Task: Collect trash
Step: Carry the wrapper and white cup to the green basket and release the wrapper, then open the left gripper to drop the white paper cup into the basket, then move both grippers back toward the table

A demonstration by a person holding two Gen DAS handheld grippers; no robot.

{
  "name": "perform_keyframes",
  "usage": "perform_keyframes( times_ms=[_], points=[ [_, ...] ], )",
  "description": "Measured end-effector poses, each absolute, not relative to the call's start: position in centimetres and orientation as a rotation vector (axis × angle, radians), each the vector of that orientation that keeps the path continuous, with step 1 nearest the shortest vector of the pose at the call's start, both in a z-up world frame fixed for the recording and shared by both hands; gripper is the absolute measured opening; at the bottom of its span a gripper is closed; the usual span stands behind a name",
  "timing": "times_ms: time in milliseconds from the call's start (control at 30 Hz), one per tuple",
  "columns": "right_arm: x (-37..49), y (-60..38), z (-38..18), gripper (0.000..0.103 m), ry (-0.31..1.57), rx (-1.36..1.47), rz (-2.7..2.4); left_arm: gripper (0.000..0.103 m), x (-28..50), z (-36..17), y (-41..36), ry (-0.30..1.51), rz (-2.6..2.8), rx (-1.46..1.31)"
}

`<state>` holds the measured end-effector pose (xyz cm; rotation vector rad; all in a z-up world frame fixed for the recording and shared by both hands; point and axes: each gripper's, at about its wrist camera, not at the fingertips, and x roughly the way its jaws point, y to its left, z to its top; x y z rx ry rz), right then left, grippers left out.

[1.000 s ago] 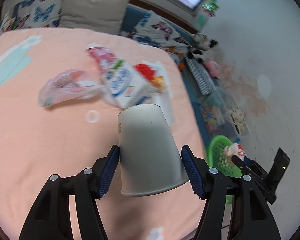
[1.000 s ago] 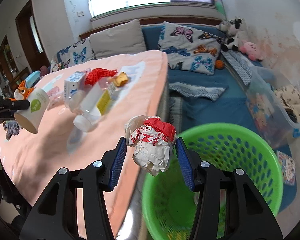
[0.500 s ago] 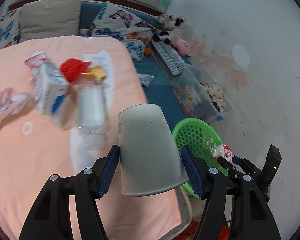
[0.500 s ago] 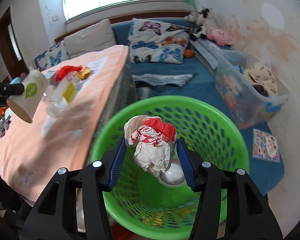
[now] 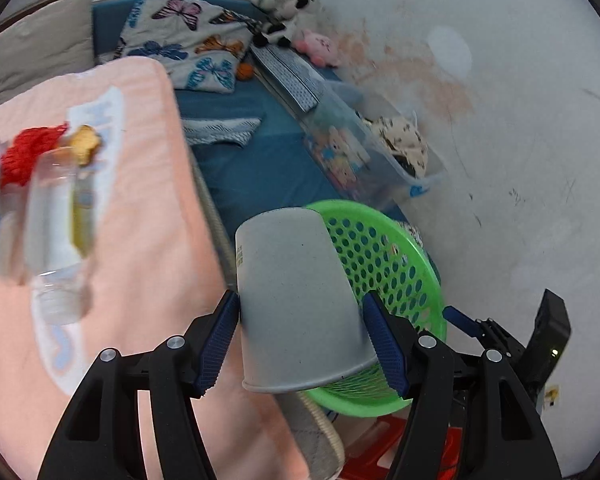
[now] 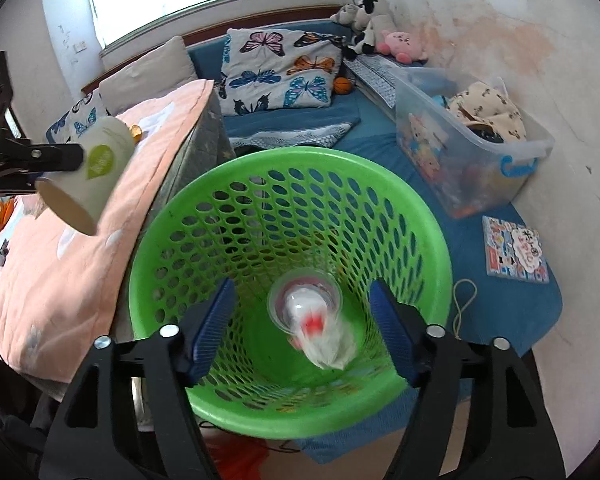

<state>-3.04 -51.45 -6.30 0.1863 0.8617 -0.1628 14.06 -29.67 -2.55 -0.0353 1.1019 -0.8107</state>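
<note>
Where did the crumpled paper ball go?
In the right wrist view the crumpled paper ball is inside the green basket, low down beside a clear plastic cup, below the open right gripper.

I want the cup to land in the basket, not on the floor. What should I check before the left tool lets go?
1. Cup gripped by left tool: ok.
2. Cup over basket: not ok, it hangs above the bed edge.
3. Right tool empty and open: ok.
4. Paper wad inside basket: ok.
5. Right tool clear of the cup's drop path: not ok, it sits over the basket mouth.
6. Room left in basket: ok.
</note>
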Motion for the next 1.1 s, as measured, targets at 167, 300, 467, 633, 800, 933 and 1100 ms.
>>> perform_keyframes(
  times_ms=[167,300,467,633,800,933,1100],
  points=[
    [-3.8,-51.7,-6.2,0.073,0.855,0.19,-0.168,0.062,13.8,-3.8,-32.2,1.124,-0.829,-0.003],
    [-4.3,-51.9,-5.8,0.077,0.843,0.194,-0.171,0.063,13.8,-4.9,-33.6,1.149,-0.824,0.015],
    [-4.8,-51.8,-5.3,0.08,0.829,0.19,-0.171,0.064,13.9,-6.1,-34.4,1.174,-0.822,0.03],
    [-4.8,-51.6,-5.0,0.081,0.821,0.191,-0.167,0.066,13.5,-6.9,-34.8,1.186,-0.827,0.039],
    [-4.6,-51.0,-4.9,0.081,0.82,0.185,-0.158,0.069,13.4,-6.8,-34.5,1.183,-0.837,0.036],
    [-4.2,-50.1,-4.5,0.081,0.811,0.181,-0.135,0.069,13.0,-6.0,-32.9,1.161,-0.836,0.031],
    [-3.1,-48.5,-3.9,0.081,0.8,0.164,-0.094,0.069,12.8,-4.5,-29.5,1.112,-0.79,0.037]
  ],
)
